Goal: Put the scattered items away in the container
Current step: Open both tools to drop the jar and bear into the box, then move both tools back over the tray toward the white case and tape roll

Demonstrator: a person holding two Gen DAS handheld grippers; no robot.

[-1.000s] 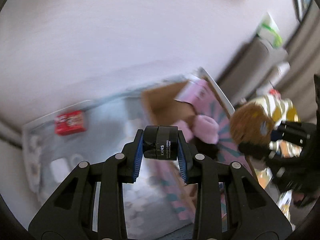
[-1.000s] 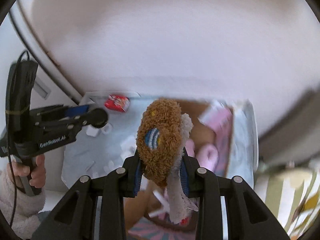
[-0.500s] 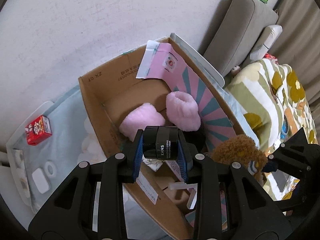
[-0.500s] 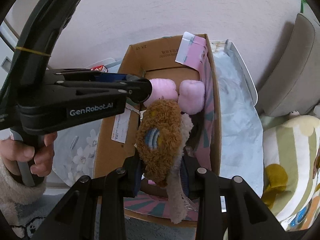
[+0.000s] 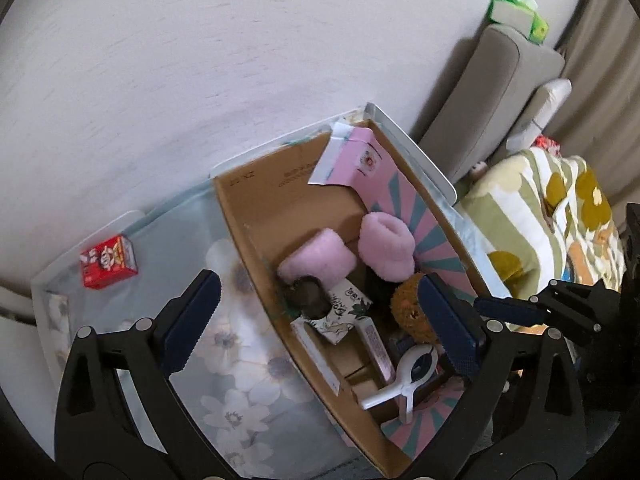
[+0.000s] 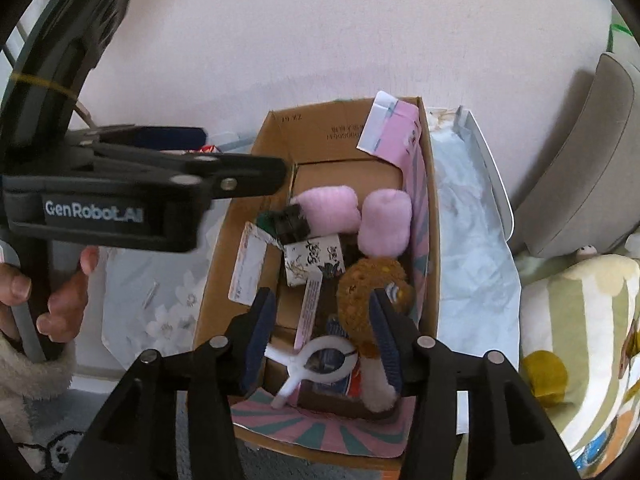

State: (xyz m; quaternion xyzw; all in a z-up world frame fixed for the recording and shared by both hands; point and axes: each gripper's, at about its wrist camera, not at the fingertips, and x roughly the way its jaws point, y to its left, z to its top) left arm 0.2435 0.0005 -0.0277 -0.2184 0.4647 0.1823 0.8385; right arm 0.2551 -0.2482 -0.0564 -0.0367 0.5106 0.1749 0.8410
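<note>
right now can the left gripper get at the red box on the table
Probably yes. The left gripper is open and empty over the cardboard box, and the red box stands alone on the cloth with nothing in front of it.

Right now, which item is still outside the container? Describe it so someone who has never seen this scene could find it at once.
Start at the open cardboard box on the pale floral cloth by the wall. Well clear of the box, near the cloth's far corner, lies a small red carton. Its bright red sides and cartoon print set it apart; nothing else lies beside it.
</note>
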